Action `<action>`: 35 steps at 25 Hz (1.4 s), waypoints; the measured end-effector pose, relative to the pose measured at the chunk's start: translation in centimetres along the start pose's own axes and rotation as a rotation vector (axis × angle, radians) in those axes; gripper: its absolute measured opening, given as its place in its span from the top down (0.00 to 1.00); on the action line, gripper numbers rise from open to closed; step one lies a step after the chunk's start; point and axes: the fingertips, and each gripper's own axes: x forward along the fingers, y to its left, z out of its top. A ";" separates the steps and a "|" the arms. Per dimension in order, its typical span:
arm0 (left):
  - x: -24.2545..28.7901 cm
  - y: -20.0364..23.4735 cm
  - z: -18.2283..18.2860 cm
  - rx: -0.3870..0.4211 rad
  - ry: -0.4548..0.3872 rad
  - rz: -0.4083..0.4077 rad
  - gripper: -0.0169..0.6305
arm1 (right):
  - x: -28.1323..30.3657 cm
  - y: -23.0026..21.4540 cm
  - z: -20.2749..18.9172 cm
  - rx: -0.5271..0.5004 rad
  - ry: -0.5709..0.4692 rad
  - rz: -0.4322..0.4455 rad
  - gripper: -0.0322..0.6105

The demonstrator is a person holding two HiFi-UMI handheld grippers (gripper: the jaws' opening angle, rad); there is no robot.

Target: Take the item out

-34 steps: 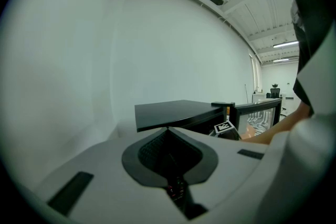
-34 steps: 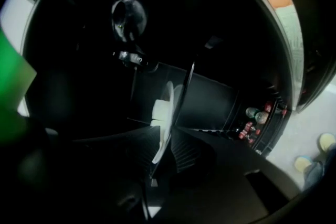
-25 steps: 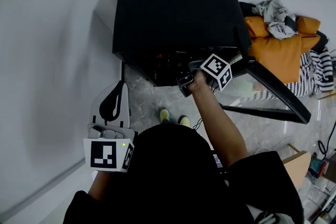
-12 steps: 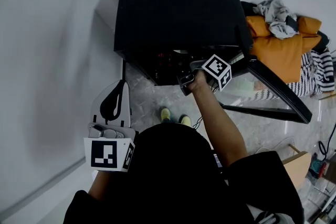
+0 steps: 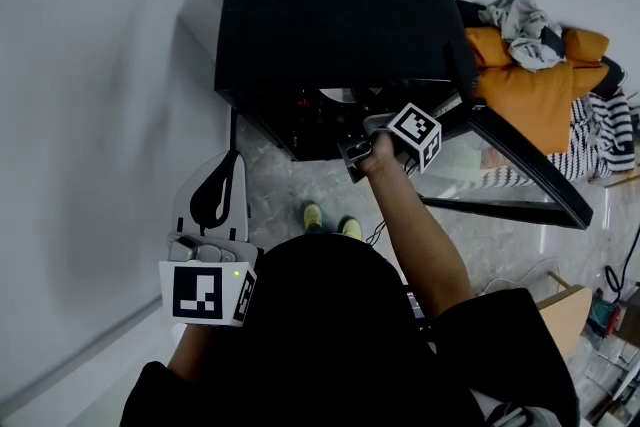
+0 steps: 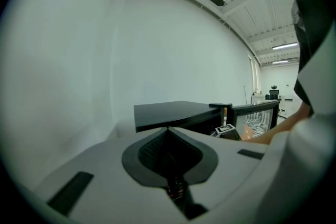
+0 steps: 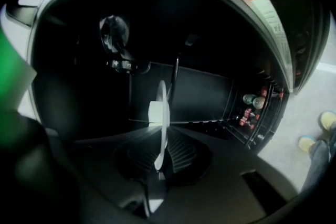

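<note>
1. Left gripper (image 6: 168, 129): you hold it back near your body, well apart from the work. Jaws together, nothing between them.
2. Right gripper (image 7: 160, 136): it reaches through the open front of the black cabinet (image 5: 330, 5). Its jaws have just been closing and now clamp the item's rim between the ribbed pads.
3. White plate (image 7: 161, 107): the item. It shows edge-on in the right gripper view, and in the head view only a sliver of rim shows in the dark opening. It is inside the cabinet. I cannot tell whether it rests on a shelf or is lifted.
4. Glazed door (image 5: 520, 165): swung wide to your right, clear of the way out.
5. Pile of clothes (image 5: 540, 65): beyond the door, not involved.

Progress: door open and grip made. The withdrawal of the plate through the opening is left to do.
</note>
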 end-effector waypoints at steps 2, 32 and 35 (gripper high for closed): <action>-0.2 -0.1 -0.1 -0.001 0.003 -0.002 0.96 | -0.4 -0.1 -0.1 0.002 0.002 -0.001 0.90; -0.7 -4.1 -1.3 -0.028 -0.013 -0.082 0.96 | -11.2 1.5 -2.6 -0.069 0.206 0.032 0.91; 0.0 -4.2 -1.7 -0.035 -0.017 -0.094 0.96 | -12.3 1.7 -3.0 -0.080 0.234 0.032 0.91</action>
